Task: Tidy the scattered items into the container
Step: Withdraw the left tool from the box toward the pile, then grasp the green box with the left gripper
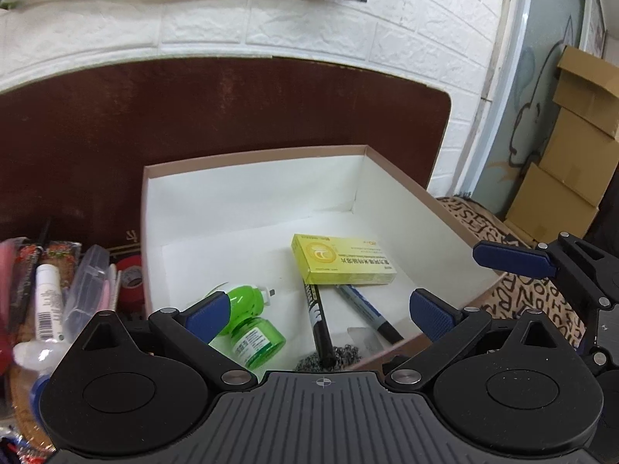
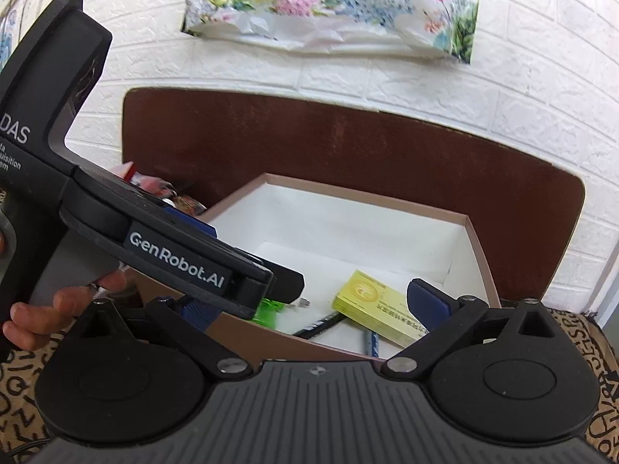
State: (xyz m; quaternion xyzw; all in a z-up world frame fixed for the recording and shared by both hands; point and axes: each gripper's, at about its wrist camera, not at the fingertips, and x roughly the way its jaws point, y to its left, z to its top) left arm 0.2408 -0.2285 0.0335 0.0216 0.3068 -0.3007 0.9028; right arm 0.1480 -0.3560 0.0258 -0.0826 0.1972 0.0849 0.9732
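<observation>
A pink-rimmed box (image 1: 255,156) with a white inside holds a yellow carton (image 1: 342,259), a green bottle (image 1: 251,324), a black marker (image 1: 319,324), a blue marker (image 1: 367,311) and a steel scourer (image 1: 336,357). My left gripper (image 1: 319,311) is open and empty above the box's near part. My right gripper (image 2: 309,307) is open and empty at the box's near edge (image 2: 271,342). The left gripper's body (image 2: 154,247) crosses the right wrist view. The carton (image 2: 381,303) and the bottle (image 2: 271,311) show there too. The right gripper's fingers (image 1: 510,257) appear at the right of the left wrist view.
Left of the box lie a white tube (image 1: 48,301), a clear case (image 1: 87,282), a red tape roll (image 1: 131,274) and packets (image 1: 23,266). A dark headboard (image 1: 232,108) and white brick wall (image 1: 406,19) stand behind. Cardboard boxes (image 1: 572,143) stack at the right. The patterned cloth (image 1: 541,294) lies under the box.
</observation>
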